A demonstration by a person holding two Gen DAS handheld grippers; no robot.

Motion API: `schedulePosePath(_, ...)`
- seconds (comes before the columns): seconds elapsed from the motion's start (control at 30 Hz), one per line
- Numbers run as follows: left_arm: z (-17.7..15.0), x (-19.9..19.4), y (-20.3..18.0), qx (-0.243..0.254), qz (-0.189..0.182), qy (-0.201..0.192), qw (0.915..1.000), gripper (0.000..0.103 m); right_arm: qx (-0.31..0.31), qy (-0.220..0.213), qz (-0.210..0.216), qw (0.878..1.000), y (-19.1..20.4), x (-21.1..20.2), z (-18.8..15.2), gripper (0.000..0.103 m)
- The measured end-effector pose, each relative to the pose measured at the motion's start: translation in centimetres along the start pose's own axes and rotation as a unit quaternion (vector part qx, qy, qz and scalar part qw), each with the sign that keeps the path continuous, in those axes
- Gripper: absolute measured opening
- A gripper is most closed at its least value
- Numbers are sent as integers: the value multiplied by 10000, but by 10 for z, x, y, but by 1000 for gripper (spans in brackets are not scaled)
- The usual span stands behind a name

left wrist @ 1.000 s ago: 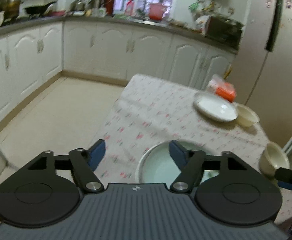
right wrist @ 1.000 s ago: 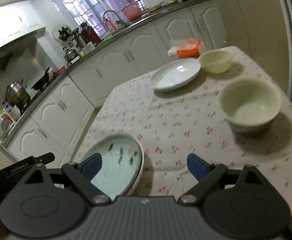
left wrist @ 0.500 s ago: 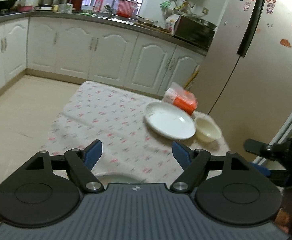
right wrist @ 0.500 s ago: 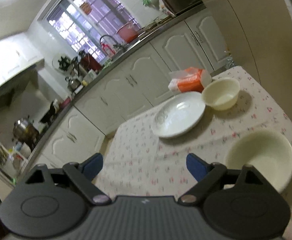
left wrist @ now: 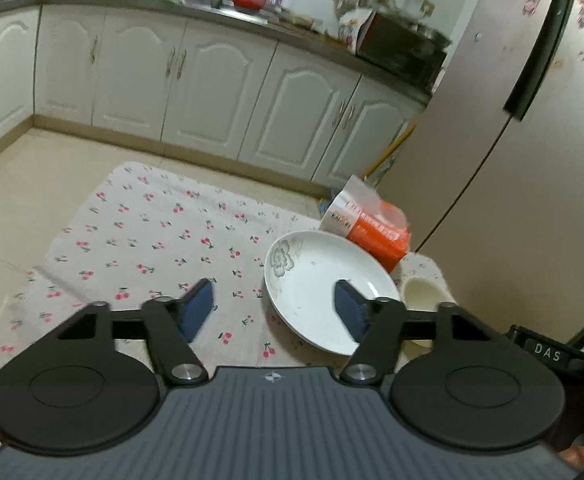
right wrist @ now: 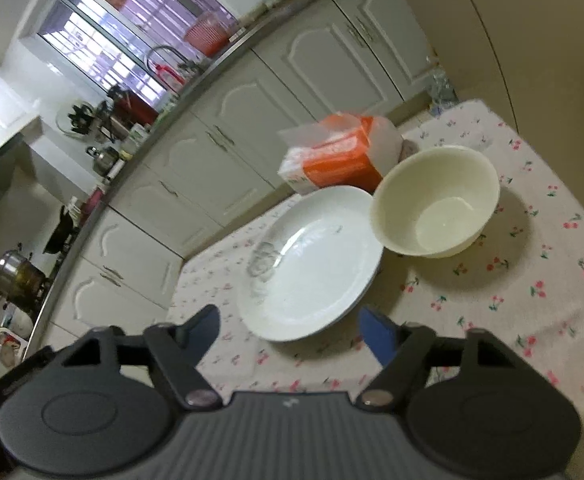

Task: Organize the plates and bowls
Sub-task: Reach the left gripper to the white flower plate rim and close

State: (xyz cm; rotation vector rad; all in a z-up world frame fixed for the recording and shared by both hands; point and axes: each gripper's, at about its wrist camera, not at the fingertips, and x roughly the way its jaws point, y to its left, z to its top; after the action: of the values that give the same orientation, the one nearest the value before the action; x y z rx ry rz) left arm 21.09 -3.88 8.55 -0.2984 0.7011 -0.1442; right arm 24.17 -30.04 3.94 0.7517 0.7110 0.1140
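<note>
A white plate (left wrist: 324,288) with a grey flower print lies on the cherry-print tablecloth (left wrist: 152,240). A cream bowl (right wrist: 436,200) touches its far right rim. My left gripper (left wrist: 273,296) hovers at the plate's near left edge with its right finger over the plate. Its jaws are closing and its pads press on nothing. In the right wrist view the same white plate (right wrist: 312,264) lies just ahead of my right gripper (right wrist: 290,320). Its jaws are closing too, with only cloth between the fingers. Only a sliver of the cream bowl (left wrist: 424,292) shows in the left wrist view.
An orange and white tissue pack (right wrist: 332,156) stands behind the plate and bowl at the table's far edge. A tall fridge (left wrist: 492,160) rises just right of the table. White cabinets (left wrist: 212,80) under a cluttered counter run along the far wall across open floor.
Both grippers have travelled along the table to the white plate. The green-patterned plate and the larger cream bowl have left the views. Both pairs of fingers stand closer together than before.
</note>
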Motion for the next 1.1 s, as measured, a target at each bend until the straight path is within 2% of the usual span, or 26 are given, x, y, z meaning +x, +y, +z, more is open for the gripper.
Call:
schedulePosePath(0.2,3,62,4,-15,205,375,9991,48,-22,241,-386,9990,-7,31,8,73)
schedulePosePath(0.3,4,87,3,37,264,472,9985,44,149,283,-440,9985,-15,38,11,71)
schedulePosePath(0.53,1,110,-1,146,198,515,9984,40,251,301,-477,9981,-25,48,18,67)
schedulePosePath(0.67,0,123,-3,271,142,519,9982,30,281,414,-486,9976,-28,53,17,62)
schedulePosePath(0.9,-1,134,-7,434,279,411,9978,22,278,441,-514,9973,-33,57,16,60)
schedulePosePath(1.0,0,141,-3,404,310,480,9975,16,313,413,-466,9976,-36,57,17,60)
schedulePosePath(1.1,-2,150,-1,348,314,576,9972,13,312,418,-447,9976,-36,58,19,58)
